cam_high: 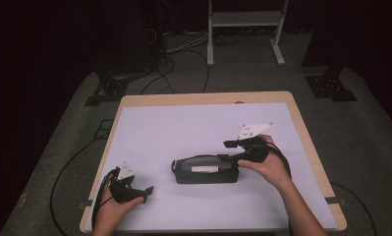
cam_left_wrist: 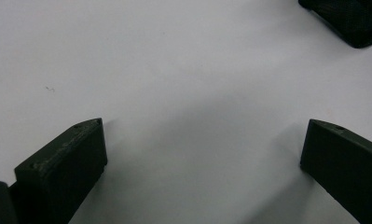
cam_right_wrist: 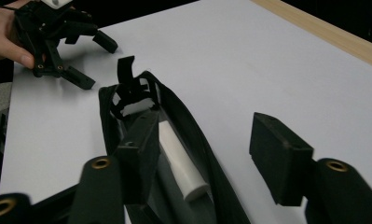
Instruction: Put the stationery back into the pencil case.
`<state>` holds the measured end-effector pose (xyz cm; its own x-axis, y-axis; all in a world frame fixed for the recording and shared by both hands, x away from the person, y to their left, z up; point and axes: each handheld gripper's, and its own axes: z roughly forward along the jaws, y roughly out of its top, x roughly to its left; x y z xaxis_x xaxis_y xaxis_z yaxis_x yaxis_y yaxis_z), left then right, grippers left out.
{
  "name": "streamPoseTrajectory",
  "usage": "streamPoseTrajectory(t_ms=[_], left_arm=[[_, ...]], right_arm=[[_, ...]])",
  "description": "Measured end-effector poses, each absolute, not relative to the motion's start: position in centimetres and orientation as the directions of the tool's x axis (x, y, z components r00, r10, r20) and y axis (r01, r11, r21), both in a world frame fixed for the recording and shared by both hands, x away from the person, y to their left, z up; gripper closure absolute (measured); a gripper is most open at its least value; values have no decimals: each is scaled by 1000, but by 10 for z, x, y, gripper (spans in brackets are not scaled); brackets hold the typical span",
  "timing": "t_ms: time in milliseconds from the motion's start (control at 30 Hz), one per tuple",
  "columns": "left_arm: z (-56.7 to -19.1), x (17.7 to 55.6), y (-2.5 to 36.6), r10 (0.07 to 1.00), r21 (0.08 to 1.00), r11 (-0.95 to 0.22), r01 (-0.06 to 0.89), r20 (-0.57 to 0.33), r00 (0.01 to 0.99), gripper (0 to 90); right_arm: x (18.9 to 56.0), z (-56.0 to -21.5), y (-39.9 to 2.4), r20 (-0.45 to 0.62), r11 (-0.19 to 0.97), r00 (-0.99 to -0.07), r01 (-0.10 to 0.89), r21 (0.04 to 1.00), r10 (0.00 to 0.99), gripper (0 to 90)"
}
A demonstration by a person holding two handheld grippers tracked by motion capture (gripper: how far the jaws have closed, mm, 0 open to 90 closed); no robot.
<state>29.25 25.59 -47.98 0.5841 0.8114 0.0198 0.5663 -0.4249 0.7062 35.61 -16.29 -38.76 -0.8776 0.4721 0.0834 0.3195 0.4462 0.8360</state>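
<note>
Black pouch is laid mid-bench, unzipped. Right claw is spread at pouch's right end, nothing pinched. Left claw is spread, parked well left of pouch.

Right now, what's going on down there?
Left gripper open, idle. Right gripper open at black pouch; white cylinder inside. Nothing blocking.

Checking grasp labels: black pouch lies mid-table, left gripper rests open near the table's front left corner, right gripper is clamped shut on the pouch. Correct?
Not quite. The right gripper is open: in the right gripper view its jaws stand apart, one over the pouch's open mouth, the other clear of it, with no pinch visible. The rest holds: the left gripper rests open near that corner of the table.
</note>
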Motion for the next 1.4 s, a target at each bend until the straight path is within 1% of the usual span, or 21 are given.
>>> streamPoseTrajectory(t_ms=[333,1167,1400], left_arm=[[-480,292,256,810,705,-427,566,20,586,0],[-480,292,256,811,706,-427,566,21,585,0],[-480,292,256,810,705,-428,565,22,586,0]], right_arm=[[350,-395,-194,82,417,-830,359,835,552,325],[324,-428,-250,58,387,-712,446,807,699,234],[319,-439,-261,42,387,-673,474,791,738,231]])
